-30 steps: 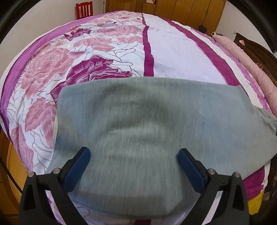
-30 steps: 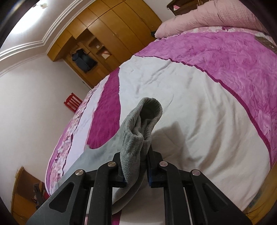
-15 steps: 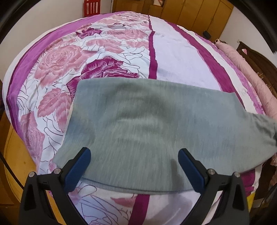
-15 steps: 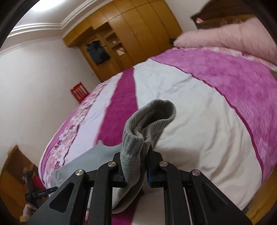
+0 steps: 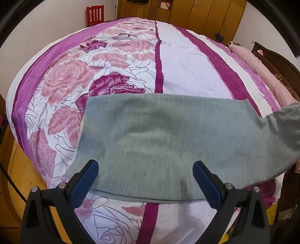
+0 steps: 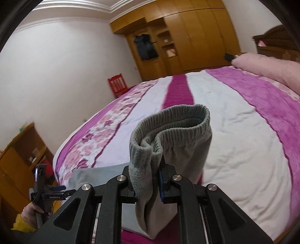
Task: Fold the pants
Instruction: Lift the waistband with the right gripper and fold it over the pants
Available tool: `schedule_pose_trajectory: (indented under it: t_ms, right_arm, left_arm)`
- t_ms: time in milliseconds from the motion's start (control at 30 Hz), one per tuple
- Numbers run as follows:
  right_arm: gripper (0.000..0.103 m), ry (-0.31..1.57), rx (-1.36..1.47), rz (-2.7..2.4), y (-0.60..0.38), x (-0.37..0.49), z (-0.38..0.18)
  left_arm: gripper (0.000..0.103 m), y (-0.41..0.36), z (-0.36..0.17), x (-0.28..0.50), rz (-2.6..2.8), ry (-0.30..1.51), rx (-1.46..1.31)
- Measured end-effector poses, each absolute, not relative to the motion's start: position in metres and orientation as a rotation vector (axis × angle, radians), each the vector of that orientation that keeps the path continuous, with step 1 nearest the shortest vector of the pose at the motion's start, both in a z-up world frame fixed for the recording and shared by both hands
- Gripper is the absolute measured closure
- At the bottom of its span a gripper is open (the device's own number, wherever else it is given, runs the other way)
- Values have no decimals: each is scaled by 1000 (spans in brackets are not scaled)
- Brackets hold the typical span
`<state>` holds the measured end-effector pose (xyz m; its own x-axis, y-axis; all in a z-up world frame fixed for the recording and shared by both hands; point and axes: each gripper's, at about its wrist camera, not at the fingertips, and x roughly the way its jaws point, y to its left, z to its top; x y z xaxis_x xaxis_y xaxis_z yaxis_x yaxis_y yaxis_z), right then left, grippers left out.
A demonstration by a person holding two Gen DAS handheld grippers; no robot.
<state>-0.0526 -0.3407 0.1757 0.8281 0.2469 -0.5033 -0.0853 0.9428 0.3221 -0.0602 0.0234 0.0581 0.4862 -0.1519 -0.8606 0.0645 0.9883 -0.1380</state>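
Grey pants (image 5: pixel 168 142) lie spread across the near part of the bed in the left wrist view, one end lifted off to the right. My left gripper (image 5: pixel 145 184) is open and empty, hovering above the pants' near edge. My right gripper (image 6: pixel 148 185) is shut on the pants' ribbed waistband (image 6: pixel 168 131), holding it bunched and raised above the bed. The flat part of the pants (image 6: pixel 97 174) and the left gripper (image 6: pixel 46 195) in a hand show at lower left of the right wrist view.
The bed (image 5: pixel 187 65) has a pink, purple and white floral cover. A pink rolled blanket (image 5: pixel 262 75) lies along its right side. A red chair (image 5: pixel 95 16) and wooden wardrobes (image 6: pixel 187 41) stand at the back. A wooden cabinet (image 6: pixel 18 159) stands at the left.
The left gripper has drawn back and up from the pants, still open. The right gripper has swung with the waistband held, its view turning left toward the room.
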Motion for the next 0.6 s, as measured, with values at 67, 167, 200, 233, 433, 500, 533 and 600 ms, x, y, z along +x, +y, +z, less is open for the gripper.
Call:
schedule_pose_trajectory:
  t_ms: [67, 167, 200, 233, 433, 500, 533, 600]
  right_arm:
    - [87, 575, 278, 209, -330, -46, 178]
    - [87, 583, 254, 247, -315, -37, 181]
    - [87, 587, 242, 265, -308, -33, 182]
    - [87, 589, 234, 278, -302, -31, 183]
    - [87, 612, 193, 366, -265, -16, 187]
    - [87, 620, 181, 391, -254, -11, 187]
    - [87, 626, 175, 406, -246, -8, 187]
    - [87, 638, 165, 435, -233, -4, 186]
  left_arm:
    - [1, 26, 60, -62, -130, 1050, -90]
    - [1, 31, 63, -64, -126, 1042, -93]
    - [1, 33, 64, -65, -123, 1040, -95]
    - [1, 36, 65, -65, -120, 1039, -98]
    - [1, 50, 67, -68, -104, 1030, -117]
    - [1, 54, 68, -69, -98, 1027, -120]
    - [1, 58, 69, -70, -95, 1025, -121]
    - [1, 62, 70, -71, -88, 1021, -122]
